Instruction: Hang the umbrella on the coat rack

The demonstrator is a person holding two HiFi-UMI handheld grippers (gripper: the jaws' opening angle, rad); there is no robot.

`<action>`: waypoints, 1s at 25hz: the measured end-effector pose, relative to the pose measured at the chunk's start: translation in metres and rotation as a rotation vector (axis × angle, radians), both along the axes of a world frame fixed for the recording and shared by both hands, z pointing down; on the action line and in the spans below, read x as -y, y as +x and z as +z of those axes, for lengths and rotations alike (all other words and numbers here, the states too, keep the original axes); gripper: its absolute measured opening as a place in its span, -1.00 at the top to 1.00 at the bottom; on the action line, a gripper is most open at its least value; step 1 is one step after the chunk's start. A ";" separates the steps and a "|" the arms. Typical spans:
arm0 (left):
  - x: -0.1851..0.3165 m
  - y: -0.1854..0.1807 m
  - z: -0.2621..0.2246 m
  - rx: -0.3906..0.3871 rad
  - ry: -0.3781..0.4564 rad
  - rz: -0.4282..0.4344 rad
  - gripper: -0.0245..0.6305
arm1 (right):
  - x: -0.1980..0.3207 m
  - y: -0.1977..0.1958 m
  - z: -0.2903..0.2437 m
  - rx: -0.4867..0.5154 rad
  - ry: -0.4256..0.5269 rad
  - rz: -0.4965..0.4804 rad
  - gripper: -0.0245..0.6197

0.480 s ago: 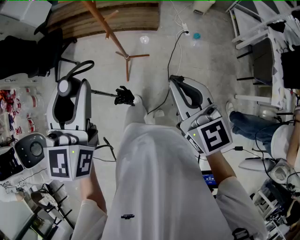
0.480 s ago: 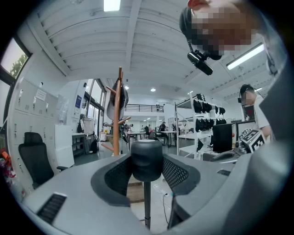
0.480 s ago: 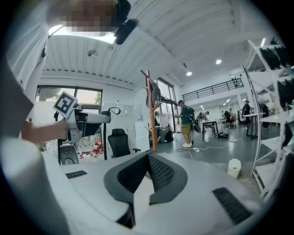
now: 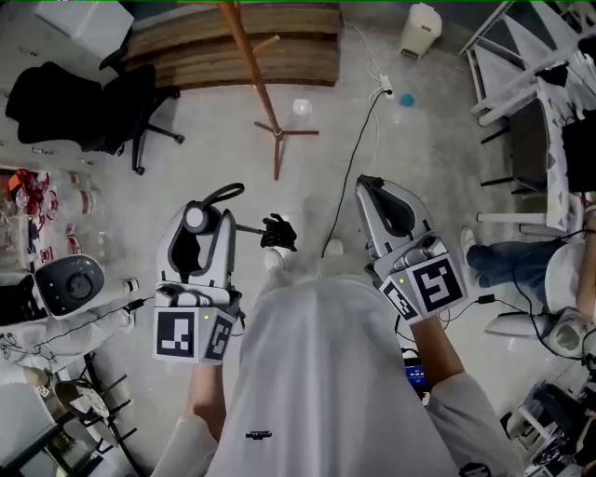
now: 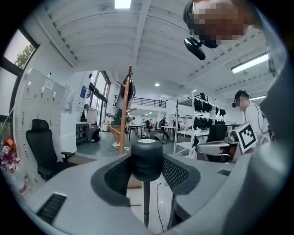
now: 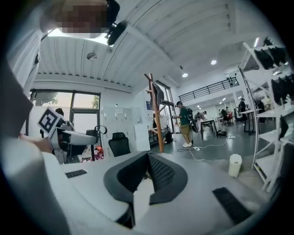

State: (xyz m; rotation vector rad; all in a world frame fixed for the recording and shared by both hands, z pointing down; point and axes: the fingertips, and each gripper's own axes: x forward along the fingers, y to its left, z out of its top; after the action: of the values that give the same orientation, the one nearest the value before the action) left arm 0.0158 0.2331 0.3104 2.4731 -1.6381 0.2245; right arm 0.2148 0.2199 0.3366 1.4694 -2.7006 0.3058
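The umbrella's black handle (image 5: 147, 158), capped in white, stands upright between my left gripper's (image 5: 147, 176) mesh pads, which are shut on it. In the head view my left gripper (image 4: 200, 224) holds the umbrella (image 4: 277, 233) above the floor: its strap loops up, and its thin shaft runs right to the bunched black canopy. The wooden coat rack (image 4: 250, 65) stands farther ahead on its tripod base; its pole (image 5: 130, 114) carries a dark garment. My right gripper (image 4: 370, 183) hangs level to the right, shut and empty, with its pads meeting (image 6: 148, 158). From there the rack (image 6: 156, 114) stands ahead.
A black office chair (image 4: 102, 102) stands left of the rack and stacked wooden boards (image 4: 233, 47) lie behind it. A cable (image 4: 358, 121) snakes over the floor to a power strip near a white bin (image 4: 421, 28). Metal racks (image 4: 521, 56) and a seated person's legs (image 4: 503, 247) are at the right.
My left gripper with the umbrella has swung right, toward the middle of the view and nearer the rack's base. The right gripper has barely shifted.
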 end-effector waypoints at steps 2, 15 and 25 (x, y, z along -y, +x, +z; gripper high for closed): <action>-0.009 0.002 0.014 0.017 -0.022 0.030 0.27 | -0.003 -0.006 0.000 0.018 -0.018 0.012 0.90; 0.023 -0.030 0.023 0.031 -0.021 -0.071 0.27 | 0.025 -0.029 -0.016 0.007 0.005 -0.097 0.90; 0.111 -0.077 -0.006 0.008 0.028 -0.098 0.27 | 0.101 -0.095 -0.021 0.001 0.038 -0.174 0.90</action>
State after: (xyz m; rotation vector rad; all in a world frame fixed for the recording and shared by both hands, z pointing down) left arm -0.0608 0.1224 0.3044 2.4067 -1.7722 0.2007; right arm 0.1196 0.1189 0.3152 1.2308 -2.8248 0.2470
